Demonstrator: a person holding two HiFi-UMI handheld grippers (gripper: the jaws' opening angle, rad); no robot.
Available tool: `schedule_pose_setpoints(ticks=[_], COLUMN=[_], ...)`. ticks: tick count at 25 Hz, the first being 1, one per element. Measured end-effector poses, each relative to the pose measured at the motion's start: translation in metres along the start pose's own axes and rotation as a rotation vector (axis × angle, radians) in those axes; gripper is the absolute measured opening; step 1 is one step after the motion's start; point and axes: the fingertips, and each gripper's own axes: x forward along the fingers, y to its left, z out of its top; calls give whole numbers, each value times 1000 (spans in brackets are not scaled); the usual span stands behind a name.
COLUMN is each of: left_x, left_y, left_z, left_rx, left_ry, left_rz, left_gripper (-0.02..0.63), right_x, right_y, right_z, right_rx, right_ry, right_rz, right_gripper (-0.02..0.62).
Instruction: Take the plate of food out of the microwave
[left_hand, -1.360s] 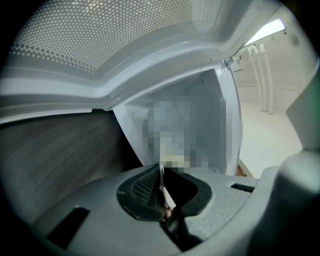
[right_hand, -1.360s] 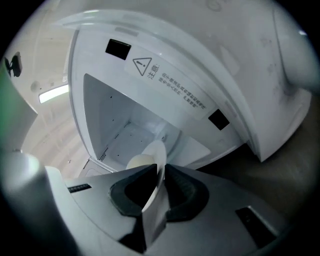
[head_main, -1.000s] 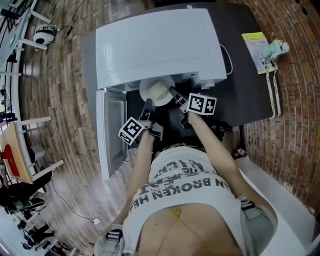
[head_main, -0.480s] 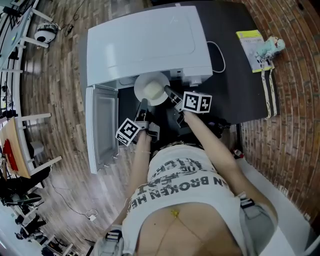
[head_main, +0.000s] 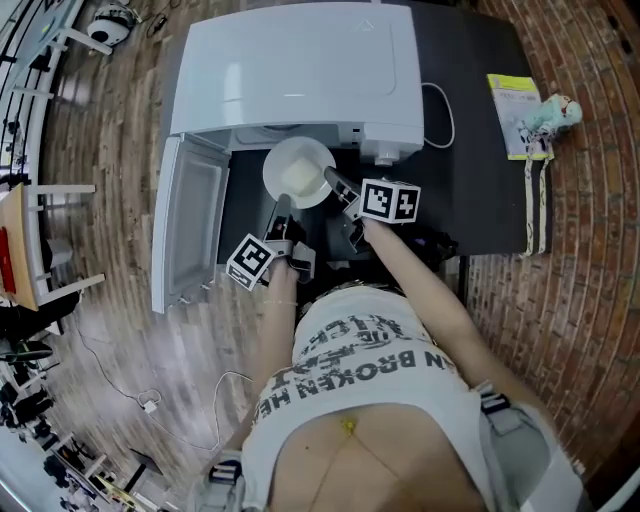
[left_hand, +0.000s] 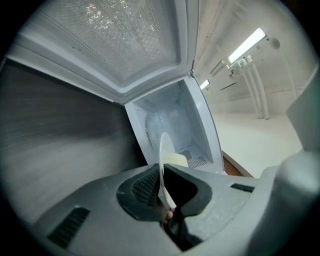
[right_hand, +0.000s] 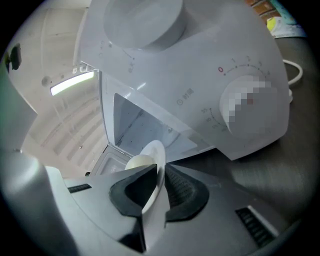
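A white plate (head_main: 298, 172) with a pale mound of food (head_main: 303, 179) hangs just in front of the open white microwave (head_main: 300, 70). My left gripper (head_main: 281, 208) is shut on the plate's near-left rim. My right gripper (head_main: 333, 184) is shut on its right rim. In the left gripper view the plate (left_hand: 162, 160) stands edge-on between the dark pads of the left gripper (left_hand: 162, 182), with the food (left_hand: 176, 160) and the microwave cavity (left_hand: 172, 125) beyond. In the right gripper view the right gripper (right_hand: 156, 182) pinches the plate rim (right_hand: 156, 167), with the food (right_hand: 139, 161) to its left.
The microwave door (head_main: 188, 222) hangs open to the left. The microwave stands on a black table (head_main: 485, 170), its white cable (head_main: 441, 112) trailing right. A yellow booklet (head_main: 515, 100) and a small toy (head_main: 556, 108) lie at the table's right edge. The control dial (right_hand: 247, 107) sits right of the opening.
The plate has come a little further out of the microwave's opening, still held by both grippers. The head view has shifted, so the microwave sits higher and more to the left.
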Motion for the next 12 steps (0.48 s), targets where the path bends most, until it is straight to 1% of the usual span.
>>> schedule_pose_setpoints(ticks=[4,7,12], left_x=[-11,-16,-28], left_y=[4,4,10], left_z=[3,14,28], left_rx=[-5,0,12], left_ry=[14,25,69], left_rz=[-5,-15,-27], left_gripper=[23,23,23], right_x=[1,5,11], right_y=[6,17,30], right_z=[-10,-12,-27], right_rx=[1,-4,13], right_ry=[3,-24,-60], right_rz=[-9,-11,-31], right_gripper=[48,48,48])
